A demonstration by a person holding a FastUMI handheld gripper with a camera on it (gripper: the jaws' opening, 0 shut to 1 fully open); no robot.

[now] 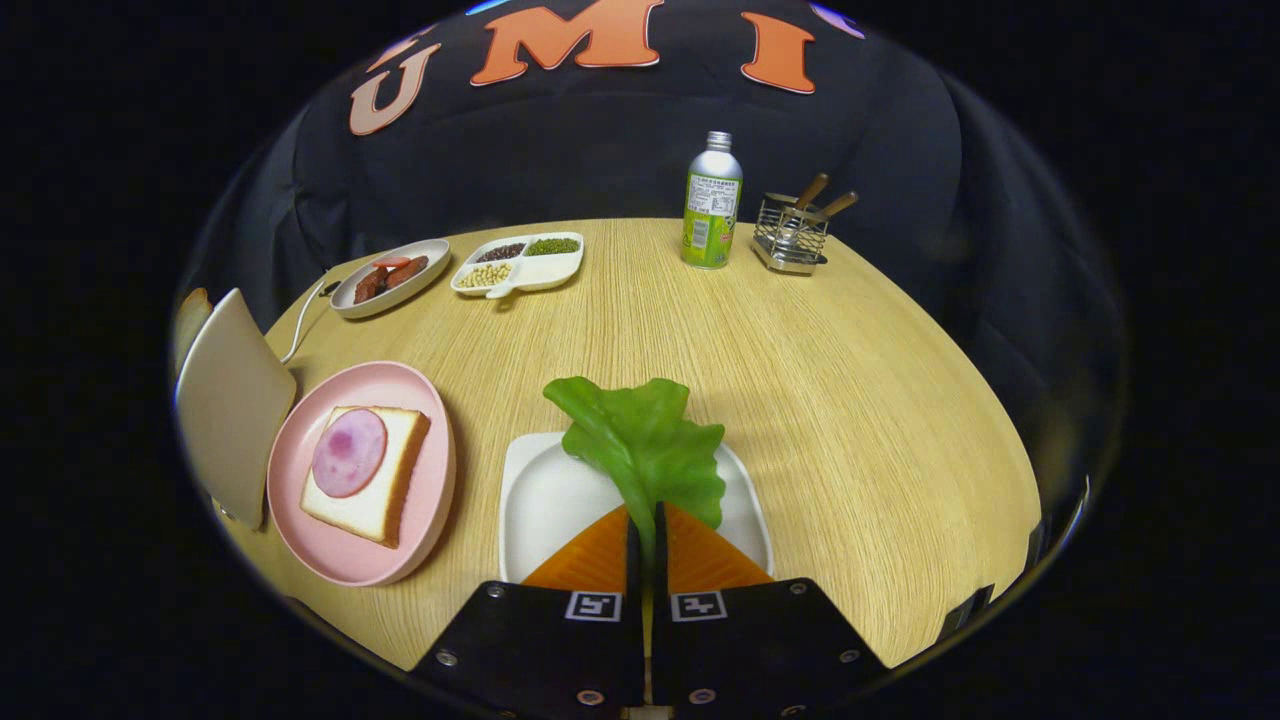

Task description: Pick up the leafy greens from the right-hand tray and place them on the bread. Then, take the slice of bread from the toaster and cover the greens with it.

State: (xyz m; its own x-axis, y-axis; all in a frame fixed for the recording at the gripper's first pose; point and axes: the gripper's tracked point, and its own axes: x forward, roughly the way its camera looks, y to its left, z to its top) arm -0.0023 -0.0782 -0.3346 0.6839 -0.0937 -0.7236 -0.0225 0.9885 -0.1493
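A green lettuce leaf [645,440] stands up from between my two fingers, its stem pinched where the fingertips meet; my gripper [645,530] is shut on it. The leaf hangs over the white square tray [545,495] just ahead of the fingers. Left of that tray a pink plate [425,420] holds a slice of bread [385,495] with a round slice of ham [349,452] on top. Further left stands a beige toaster [230,400], and a brown bread crust [190,315] pokes up behind its top.
Across the round wooden table [850,400] are an oval dish of sausages [390,277], a white divided dish of beans [520,262], a green-labelled metal bottle [712,205] and a wire holder with wooden-handled utensils [792,235]. A white cord [300,325] runs behind the toaster.
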